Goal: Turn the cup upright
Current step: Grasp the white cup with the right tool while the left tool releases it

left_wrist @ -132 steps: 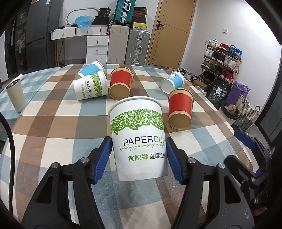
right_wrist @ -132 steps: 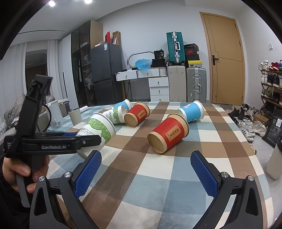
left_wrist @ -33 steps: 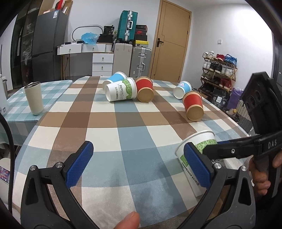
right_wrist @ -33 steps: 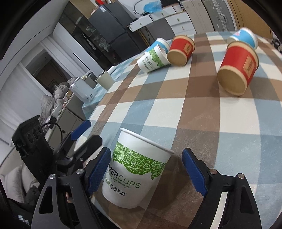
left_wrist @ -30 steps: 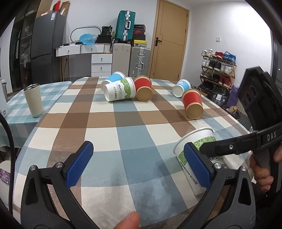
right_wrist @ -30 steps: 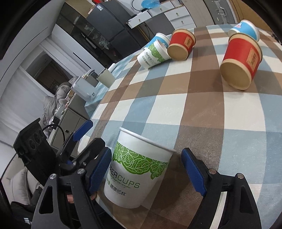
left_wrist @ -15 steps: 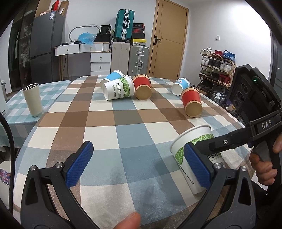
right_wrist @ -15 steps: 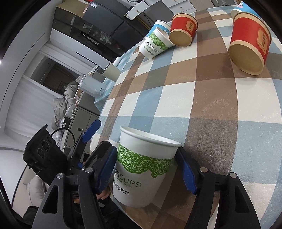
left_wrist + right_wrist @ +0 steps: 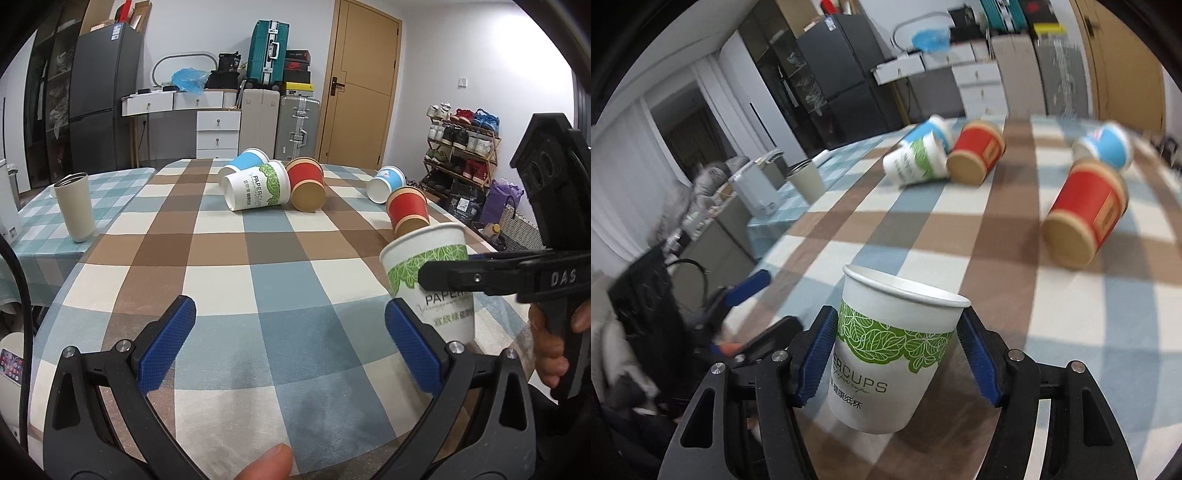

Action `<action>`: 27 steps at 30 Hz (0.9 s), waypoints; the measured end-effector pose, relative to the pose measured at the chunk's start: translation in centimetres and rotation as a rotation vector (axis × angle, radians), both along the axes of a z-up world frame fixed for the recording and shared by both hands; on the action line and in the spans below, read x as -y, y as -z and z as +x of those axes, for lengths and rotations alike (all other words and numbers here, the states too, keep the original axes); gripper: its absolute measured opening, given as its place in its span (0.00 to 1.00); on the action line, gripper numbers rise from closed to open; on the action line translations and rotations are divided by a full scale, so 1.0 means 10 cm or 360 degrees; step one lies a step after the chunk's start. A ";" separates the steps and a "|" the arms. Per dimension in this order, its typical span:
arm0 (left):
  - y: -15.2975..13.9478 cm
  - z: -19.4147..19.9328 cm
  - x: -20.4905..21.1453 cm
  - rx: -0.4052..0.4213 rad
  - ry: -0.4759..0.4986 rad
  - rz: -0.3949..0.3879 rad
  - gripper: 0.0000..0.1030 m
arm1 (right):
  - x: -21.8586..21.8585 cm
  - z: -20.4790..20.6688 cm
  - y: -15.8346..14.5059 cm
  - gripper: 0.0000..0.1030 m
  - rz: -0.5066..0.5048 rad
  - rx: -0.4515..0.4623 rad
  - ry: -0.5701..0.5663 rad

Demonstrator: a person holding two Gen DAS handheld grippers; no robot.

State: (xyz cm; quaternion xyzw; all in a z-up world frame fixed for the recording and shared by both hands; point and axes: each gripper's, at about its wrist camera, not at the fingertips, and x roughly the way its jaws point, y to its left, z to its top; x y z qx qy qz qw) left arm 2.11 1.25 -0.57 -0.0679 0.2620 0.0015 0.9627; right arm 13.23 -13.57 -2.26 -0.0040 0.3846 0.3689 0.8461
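White, green-leafed paper cup (image 9: 897, 350) held mouth-up, slightly tilted, above the checked tablecloth (image 9: 1071, 332).

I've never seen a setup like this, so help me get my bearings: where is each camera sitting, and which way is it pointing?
Left wrist: sits on the left gripper, looking along its open blue fingers across the checked table toward the door; a fingertip shows at the bottom edge.
Right wrist: sits on the right gripper, looking over the green-leaf paper cup clamped upright between its fingers.
Shared: that cup, the tipped-over cups, and each view shows the other gripper.
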 end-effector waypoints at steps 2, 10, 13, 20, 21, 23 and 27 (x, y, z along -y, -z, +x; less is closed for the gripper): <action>0.00 0.00 -0.02 0.0002 -0.0012 -0.0006 0.99 | -0.02 0.00 -0.01 0.65 -0.0025 0.0078 0.0030; 0.02 0.03 -0.09 -0.0009 -0.0052 -0.0032 0.99 | -0.20 0.03 -0.04 0.65 -0.0056 0.0266 0.0079; 0.03 0.04 -0.10 -0.0011 -0.0063 -0.0032 0.99 | -0.31 0.07 -0.03 0.65 -0.0093 0.0300 0.0069; 0.06 0.08 -0.14 -0.0034 -0.0089 -0.0041 0.99 | -0.43 0.08 0.03 0.65 -0.0152 0.0381 0.0089; 0.07 0.08 -0.14 -0.0037 -0.0090 -0.0043 0.99 | -0.44 0.07 0.03 0.65 -0.0158 0.0395 0.0089; 0.07 0.09 -0.14 -0.0037 -0.0088 -0.0043 0.99 | -0.46 0.06 0.03 0.65 -0.0168 0.0412 0.0083; 0.08 0.10 -0.14 -0.0035 -0.0088 -0.0033 0.99 | -0.45 0.02 0.03 0.64 -0.0168 0.0417 0.0060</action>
